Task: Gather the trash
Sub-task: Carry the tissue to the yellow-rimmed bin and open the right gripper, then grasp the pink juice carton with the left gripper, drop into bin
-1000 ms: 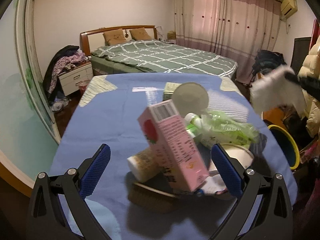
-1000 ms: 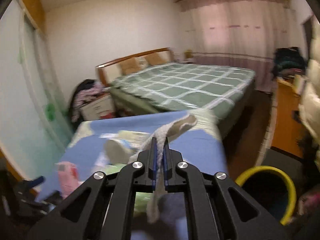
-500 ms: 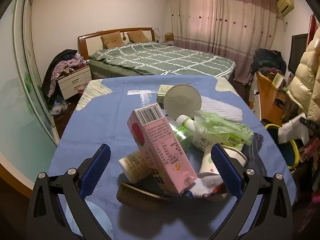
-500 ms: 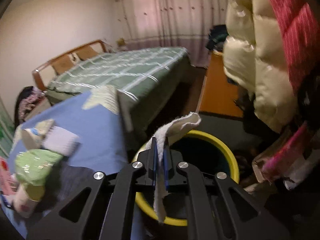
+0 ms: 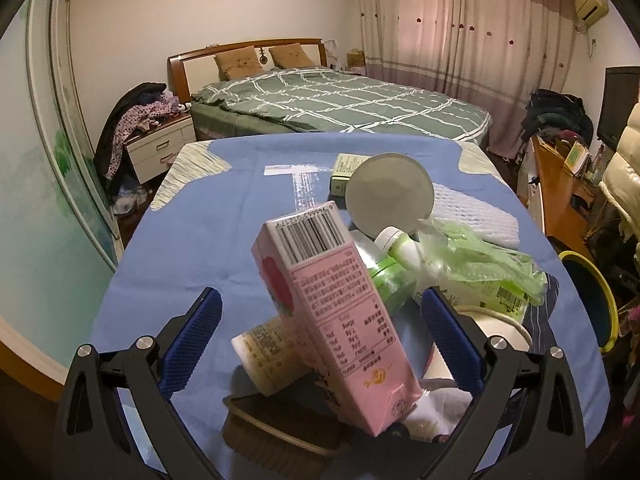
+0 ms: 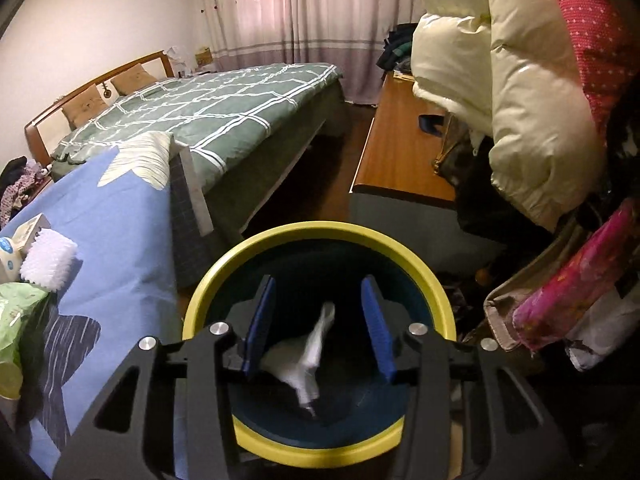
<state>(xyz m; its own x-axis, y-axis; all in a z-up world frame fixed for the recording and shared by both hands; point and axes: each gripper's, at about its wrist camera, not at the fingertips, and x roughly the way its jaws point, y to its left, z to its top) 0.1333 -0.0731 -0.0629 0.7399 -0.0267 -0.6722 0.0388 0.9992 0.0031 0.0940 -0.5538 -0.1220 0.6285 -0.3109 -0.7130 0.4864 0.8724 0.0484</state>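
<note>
Since a second ago the right gripper [image 6: 318,326] has swung from above the table down over the yellow-rimmed bin [image 6: 416,258]; its jaws have just been opening and now stand spread, the white rag [image 6: 308,354] loose between them inside the bin. The left gripper [image 5: 320,342], jaws spread wide and empty, hovers at the pink carton [image 5: 332,316] amid trash on the blue-clothed table [image 5: 192,248].

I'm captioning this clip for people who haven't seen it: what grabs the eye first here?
Probably the white tissue, blurred between the parted blue fingers of the right gripper, which has just been opening; the tissue sits loose right over the yellow-rimmed bin on the floor beside the table. Next comes the pink carton leaning at the front of the trash heap on the blue tablecloth, between the open left gripper's fingers.
</note>
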